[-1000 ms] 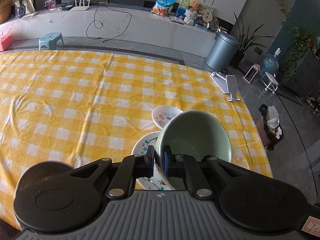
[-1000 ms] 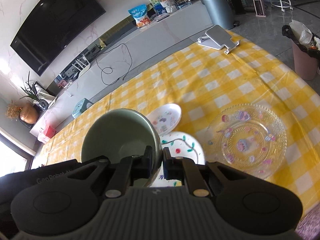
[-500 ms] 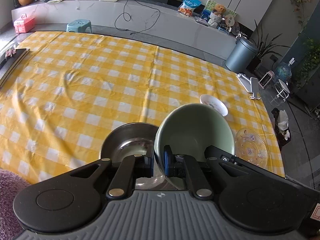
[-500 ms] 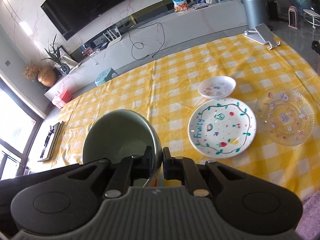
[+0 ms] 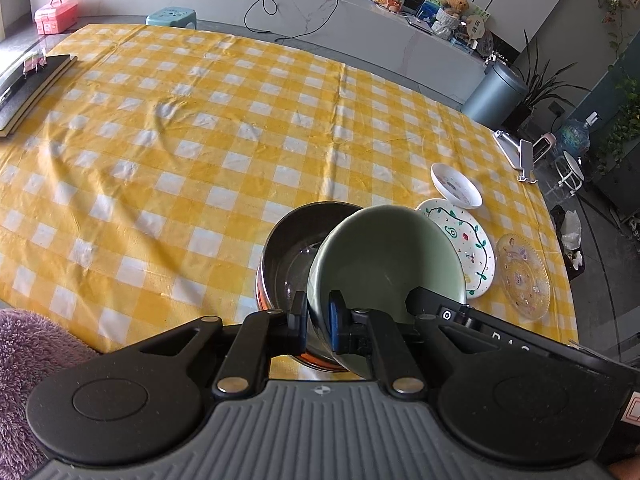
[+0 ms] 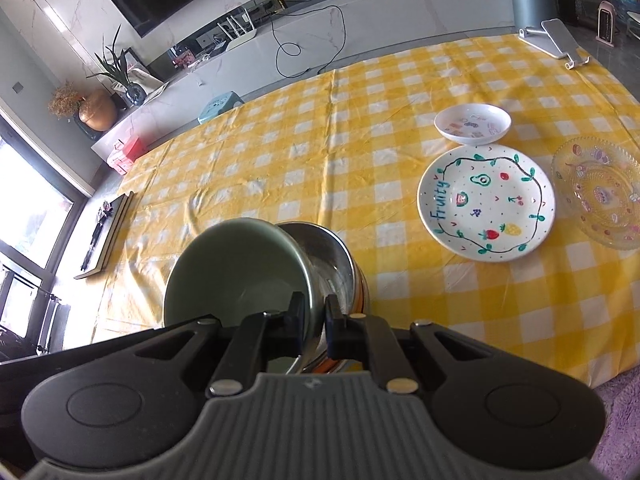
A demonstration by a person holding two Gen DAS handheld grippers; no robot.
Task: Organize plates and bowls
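Over the steel bowl (image 5: 292, 252) I hold the green bowl (image 5: 384, 256), and it tips so its open side faces my cameras. My left gripper (image 5: 318, 318) is clamped on the green bowl's rim, one finger inside and one outside. My right gripper (image 6: 316, 318) is pinched on the rim too, on the other side of the same bowl. I can see part of the right gripper's black body in the left view, next to the green bowl.

Under the green bowl sits the steel bowl, shiny inside, with an orange band low on its outside wall. I cannot tell if the two bowls touch. The steel bowl stands on the yellow checked tablecloth (image 5: 192, 152), close to the near edge.

Just beside the steel bowl, to its right, lies the white plate with painted fruit (image 6: 486, 204). It says "Fruity" on it. Behind that plate is the small white dish (image 6: 472, 122), almost touching it. To the right of the fruit plate, further from the steel bowl, is the clear glass plate (image 6: 596, 196).

Far off from the steel bowl, at the left edge of the cloth, rests a dark book (image 5: 28, 88). A phone stand (image 6: 554, 40) sits at the far right corner
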